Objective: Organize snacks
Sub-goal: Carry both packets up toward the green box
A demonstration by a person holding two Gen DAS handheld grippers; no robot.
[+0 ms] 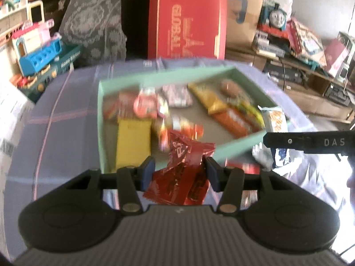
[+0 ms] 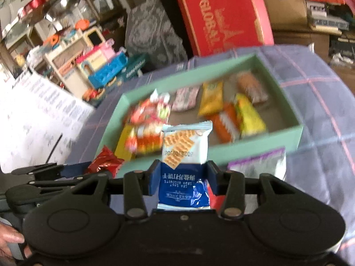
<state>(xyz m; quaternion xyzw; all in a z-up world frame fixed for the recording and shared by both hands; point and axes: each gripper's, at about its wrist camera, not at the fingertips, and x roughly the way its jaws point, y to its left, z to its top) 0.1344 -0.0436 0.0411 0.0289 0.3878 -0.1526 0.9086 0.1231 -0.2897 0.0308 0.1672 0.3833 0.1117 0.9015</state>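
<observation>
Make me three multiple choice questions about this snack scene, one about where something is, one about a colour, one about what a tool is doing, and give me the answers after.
1. Where is the yellow flat packet?
A. Inside the green box
B. On the floor
C. On top of the red carton

2. What colour is the wrapper in the left tool?
A. Purple
B. Red
C. White

3. What is the right tool doing?
A. Hanging open and empty
B. Gripping the box wall
C. Holding a blue and white biscuit packet

Answers:
1. A, it lies at the box's near left corner.
2. B, the red wrapper sits crumpled between its blue pads.
3. C, the packet is pinched between its pads, in front of the box.
</observation>
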